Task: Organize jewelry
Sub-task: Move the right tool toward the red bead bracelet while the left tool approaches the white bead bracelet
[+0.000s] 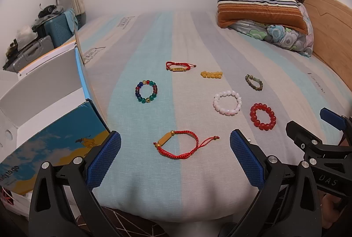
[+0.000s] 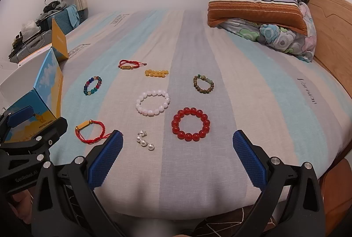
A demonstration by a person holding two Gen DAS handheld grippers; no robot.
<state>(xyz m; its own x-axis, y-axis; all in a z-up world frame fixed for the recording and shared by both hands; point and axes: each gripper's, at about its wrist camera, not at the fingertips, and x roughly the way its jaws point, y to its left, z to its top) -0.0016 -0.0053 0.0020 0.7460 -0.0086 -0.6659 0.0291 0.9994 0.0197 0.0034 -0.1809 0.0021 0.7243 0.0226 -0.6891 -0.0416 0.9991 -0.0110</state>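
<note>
The left hand-held gripper (image 1: 175, 156) is wide open and holds nothing. The red cord bracelet (image 1: 179, 144) lies on the bed (image 1: 154, 175) right at 12 o'clock, between its fingers, long side going 9 to 3. The right hand-held gripper (image 2: 177, 154), open and empty too, has it farther off, at 10 o'clock. The box (image 1: 44, 109) sits at 9 o'clock.

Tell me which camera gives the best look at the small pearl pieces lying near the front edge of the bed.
The right wrist view. The pearl pieces lie in full sight there on the bedsheet, between the right gripper's open jaws, near the red bead bracelet. In the left wrist view only a tiny glint shows beside the left gripper's right pad; the rest is hidden.
</note>
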